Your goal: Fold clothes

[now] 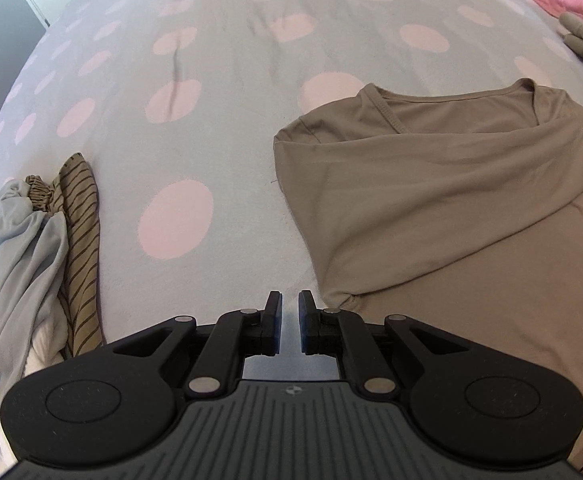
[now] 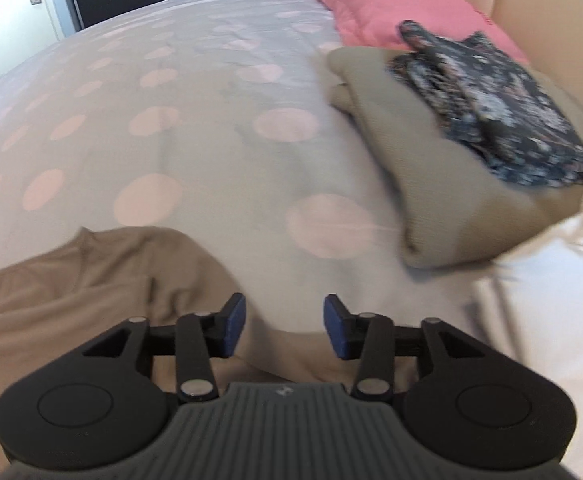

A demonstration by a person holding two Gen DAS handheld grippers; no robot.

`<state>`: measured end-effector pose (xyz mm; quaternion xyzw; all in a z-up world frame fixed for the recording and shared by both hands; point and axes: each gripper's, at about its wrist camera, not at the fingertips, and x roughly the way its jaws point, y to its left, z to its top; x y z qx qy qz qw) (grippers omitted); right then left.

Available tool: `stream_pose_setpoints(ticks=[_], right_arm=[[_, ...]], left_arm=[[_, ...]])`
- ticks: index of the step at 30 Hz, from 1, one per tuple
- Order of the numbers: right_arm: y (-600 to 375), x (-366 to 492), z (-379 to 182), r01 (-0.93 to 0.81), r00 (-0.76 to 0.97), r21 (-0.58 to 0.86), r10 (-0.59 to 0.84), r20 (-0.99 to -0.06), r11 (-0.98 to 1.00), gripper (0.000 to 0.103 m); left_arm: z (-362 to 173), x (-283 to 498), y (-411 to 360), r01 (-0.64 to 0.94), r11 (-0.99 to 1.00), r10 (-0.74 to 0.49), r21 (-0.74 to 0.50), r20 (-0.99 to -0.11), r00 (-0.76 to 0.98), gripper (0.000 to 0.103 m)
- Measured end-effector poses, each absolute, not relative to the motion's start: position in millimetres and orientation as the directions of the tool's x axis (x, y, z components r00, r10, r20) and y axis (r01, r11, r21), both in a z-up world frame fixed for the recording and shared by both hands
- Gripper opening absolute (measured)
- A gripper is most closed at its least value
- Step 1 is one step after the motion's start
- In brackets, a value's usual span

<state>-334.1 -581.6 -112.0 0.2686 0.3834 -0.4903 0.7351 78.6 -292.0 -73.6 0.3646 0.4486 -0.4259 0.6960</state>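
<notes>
The left gripper (image 1: 290,312) has matte black linkage arms, silver rivets, black pads and a ribbed grey body with a small round emblem at twelve o'clock. The right gripper (image 2: 285,320) matches it, with blue pads.

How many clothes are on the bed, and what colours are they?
Tan or beige: 2, the flat tan top and the folded beige garment
Dark floral: 1, the folded floral garment lying on the beige one
Striped tan: 1, the striped garment
Pale blue: 1, the pale blue garment beside it
Total: 5
</notes>
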Motion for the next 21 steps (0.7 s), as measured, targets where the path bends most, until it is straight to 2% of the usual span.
stream_pose_setpoints(ticks=[15,18,21], right_arm=[[-566,-436,-100,0.969,0.209,0.114,-0.486,-0.849,0.217,0.055],[-563,-442,-109,0.968,0.217,0.133,-0.443,-0.87,0.214,0.06],[-557,-446,-120,0.969,0.223,0.163,-0.373,-0.9,0.187,0.061]], left_arm=[[-51,51,-282,0.909,0.398,-0.322,0.127,-0.908,0.268,0.006],[-47,41,-283,0.916,0.384,-0.338,0.119,-0.905,0.259,0.006],[-44,31,-284,0.922,0.372,-0.353,0.111,-0.901,0.251,0.006]])
